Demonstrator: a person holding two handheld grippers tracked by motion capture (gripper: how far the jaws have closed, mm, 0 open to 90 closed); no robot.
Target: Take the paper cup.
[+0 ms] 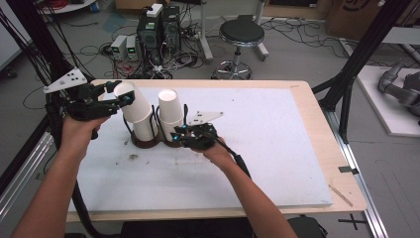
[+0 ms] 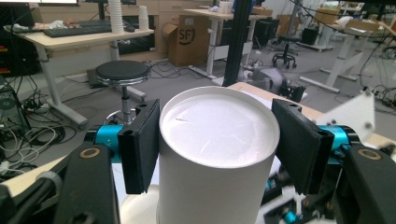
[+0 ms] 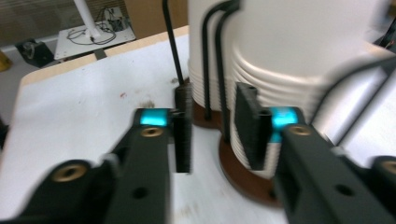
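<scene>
Two stacks of upside-down white paper cups stand in black wire holders on brown bases (image 1: 146,143) at the table's left. The left stack's top cup (image 1: 136,111) leans left, and my left gripper (image 1: 121,96) is shut on it near its upturned bottom. In the left gripper view both pads flank the cup (image 2: 217,154). The right stack (image 1: 170,111) stands upright. My right gripper (image 1: 181,133) sits low at its near side. In the right gripper view its jaws (image 3: 217,133) stand apart around a wire upright (image 3: 224,70), close to the ribbed cups (image 3: 289,51), pressing nothing.
A white mat (image 1: 257,139) covers the wooden table, bare to the right of the holders. Small dark crumbs (image 1: 132,156) lie in front of the left holder. A black stool (image 1: 241,34) and computer boxes (image 1: 158,29) stand on the floor beyond the far edge.
</scene>
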